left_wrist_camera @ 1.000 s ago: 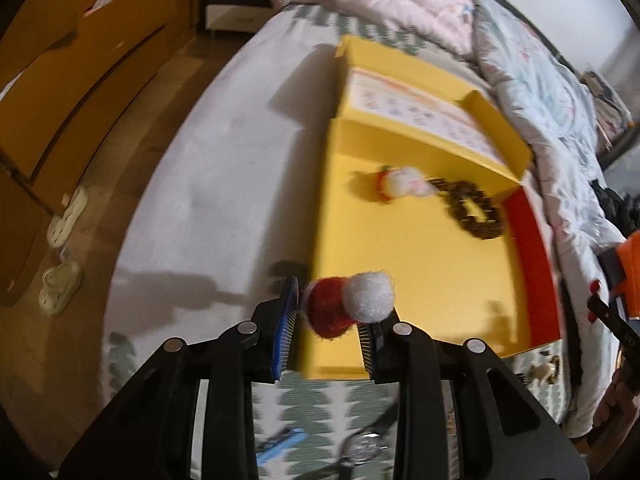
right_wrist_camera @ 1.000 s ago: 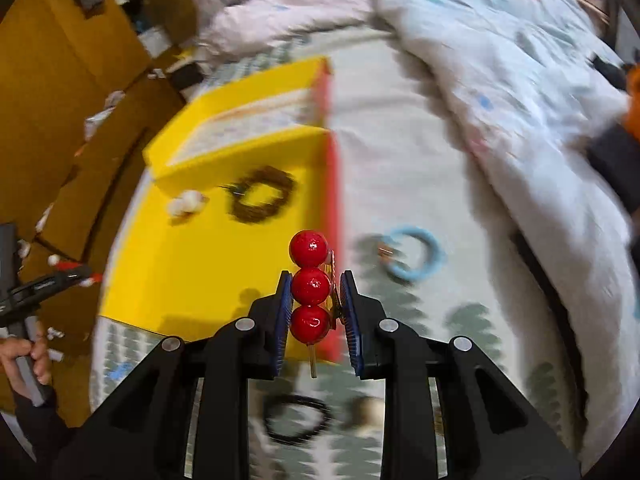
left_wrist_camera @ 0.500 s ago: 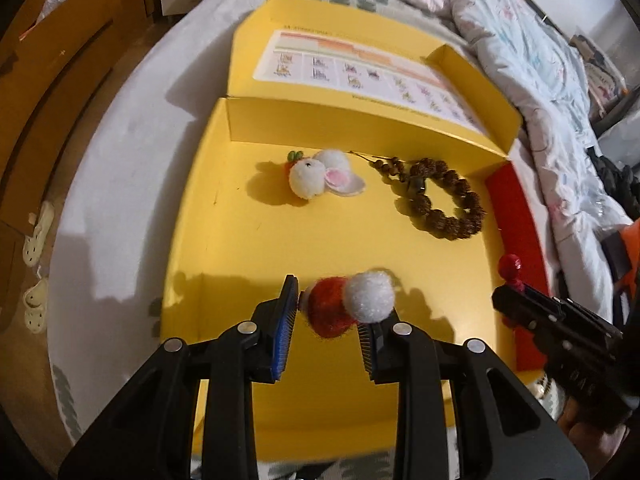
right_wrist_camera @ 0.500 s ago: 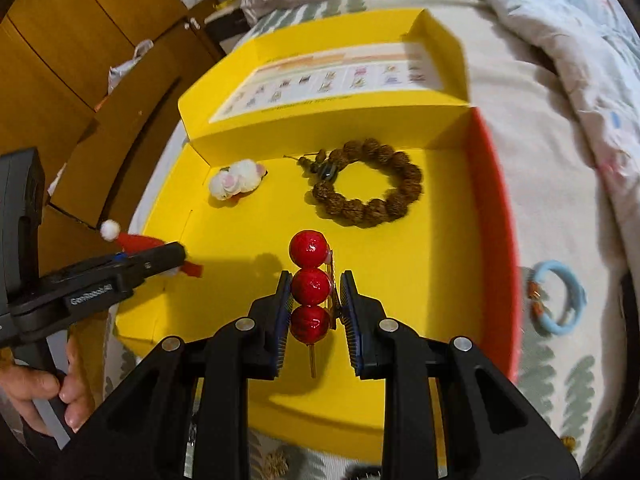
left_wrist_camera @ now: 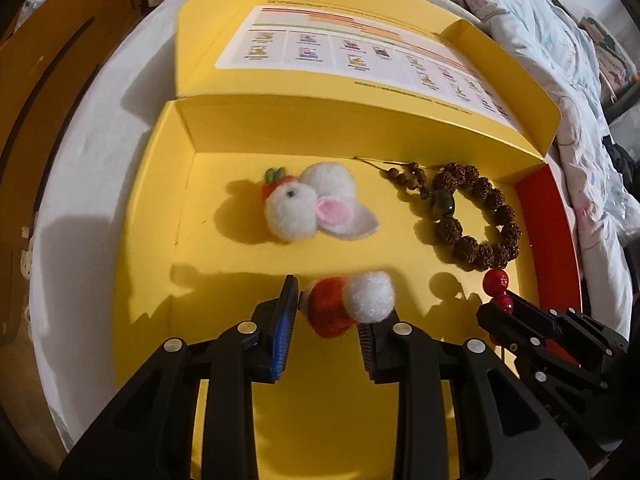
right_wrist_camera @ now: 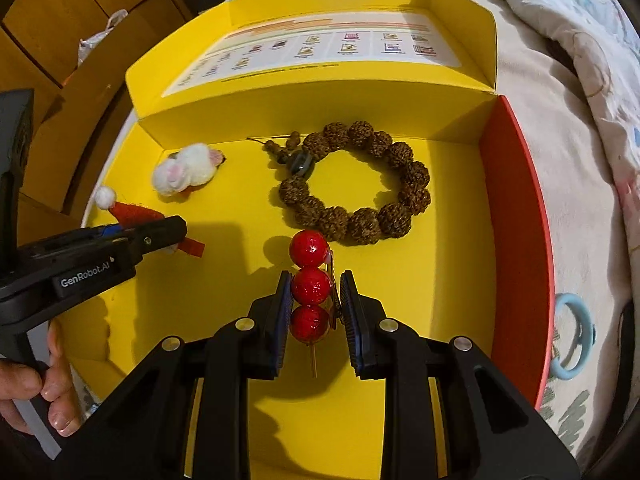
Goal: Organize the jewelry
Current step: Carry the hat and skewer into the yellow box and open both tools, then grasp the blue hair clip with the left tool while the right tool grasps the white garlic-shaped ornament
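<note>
Since a second ago you have brought both grippers in from the box's near edge and down over the floor of the yellow box (left_wrist_camera: 224,360), which now fills both views. Your left gripper (left_wrist_camera: 326,312) is clamped on a red felt Santa-hat charm (left_wrist_camera: 348,304) with a white pompom, just above the floor near the box's left wall. Your right gripper (right_wrist_camera: 312,300) is narrowed onto a skewer of three red beads (right_wrist_camera: 310,284), its top bead just short of the brown beaded bracelet (right_wrist_camera: 360,184).

You look to be at the placing step: both pieces are carried in, neither set down yet. Next you need to lower each one onto bare yellow floor, then let the jaws part without dragging it back out. Keep the skewer clear of the bracelet.

The box already holds the bracelet toward its red right wall (right_wrist_camera: 516,216) and a white plush bunny charm (left_wrist_camera: 308,208) toward the back left. Outside that wall, a light-blue ring (right_wrist_camera: 572,336), probably a bangle, lies on the bedsheet (right_wrist_camera: 580,264).
</note>
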### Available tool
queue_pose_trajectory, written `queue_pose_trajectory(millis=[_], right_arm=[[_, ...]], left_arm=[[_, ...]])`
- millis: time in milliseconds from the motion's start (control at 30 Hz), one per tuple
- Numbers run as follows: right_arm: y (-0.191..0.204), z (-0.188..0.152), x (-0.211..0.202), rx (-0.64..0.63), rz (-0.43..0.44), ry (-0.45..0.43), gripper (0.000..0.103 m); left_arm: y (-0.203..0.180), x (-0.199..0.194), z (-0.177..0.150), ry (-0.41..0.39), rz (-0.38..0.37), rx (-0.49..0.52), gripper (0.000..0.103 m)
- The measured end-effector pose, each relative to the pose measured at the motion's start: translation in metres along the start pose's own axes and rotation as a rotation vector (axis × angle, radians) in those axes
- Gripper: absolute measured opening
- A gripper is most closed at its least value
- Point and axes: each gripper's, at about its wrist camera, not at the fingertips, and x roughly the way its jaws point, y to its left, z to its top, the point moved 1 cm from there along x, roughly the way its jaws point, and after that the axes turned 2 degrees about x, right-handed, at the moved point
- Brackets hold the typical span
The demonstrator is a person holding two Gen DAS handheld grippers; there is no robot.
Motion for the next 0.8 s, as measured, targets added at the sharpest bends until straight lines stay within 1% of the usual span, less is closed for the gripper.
queue_pose_trajectory(millis=[100, 167, 233, 300, 333, 367, 400, 500, 533, 567, 633, 733, 800], right_arm=[[0.0, 0.0, 0.005, -0.002, -0.021, 0.004, 0.025], [-0.002, 0.001, 0.007, 0.002, -0.017, -0.004, 0.025], [-0.006, 0.002, 0.007, 0.008, -0.039, -0.021, 0.028], [-0.008, 0.001, 0.005, 0.015, -0.043, -0.024, 0.031], [-0.01, 0.001, 0.004, 0.021, -0.033, -0.025, 0.031], [-0.012, 0.0, 0.001, 0.027, -0.024, -0.03, 0.031], [-0.013, 0.001, -0.002, 0.031, -0.02, -0.036, 0.032], [-0.015, 0.001, -0.018, 0.039, -0.012, -0.069, 0.032], [-0.015, 0.0, -0.023, 0.039, -0.004, -0.078, 0.034], [-0.016, -0.001, -0.03, 0.041, 0.008, -0.087, 0.037], [-0.017, -0.003, -0.043, 0.048, 0.024, -0.114, 0.047], [-0.019, -0.008, -0.065, 0.056, 0.034, -0.156, 0.05], [-0.023, -0.013, -0.082, 0.062, 0.045, -0.179, 0.05]], left_arm=[[-0.002, 0.004, 0.003, 0.002, -0.012, -0.001, 0.029], [-0.005, 0.009, 0.003, 0.009, -0.022, 0.014, 0.029], [-0.005, 0.011, 0.002, 0.005, -0.023, 0.023, 0.03], [-0.004, 0.013, 0.003, 0.007, -0.012, 0.025, 0.04], [-0.003, 0.011, 0.003, 0.002, -0.01, 0.022, 0.052], [-0.001, 0.008, 0.004, -0.01, -0.009, 0.016, 0.059], [0.001, 0.006, 0.006, -0.018, -0.007, 0.011, 0.061], [0.004, -0.009, 0.01, -0.046, -0.024, -0.005, 0.065], [0.005, -0.015, 0.012, -0.057, -0.025, -0.006, 0.066], [0.006, -0.024, 0.011, -0.072, -0.021, -0.003, 0.067], [0.006, -0.037, 0.008, -0.095, -0.011, 0.006, 0.067], [0.003, -0.06, -0.002, -0.128, 0.022, 0.041, 0.068], [0.0, -0.077, -0.007, -0.154, 0.048, 0.062, 0.072]])
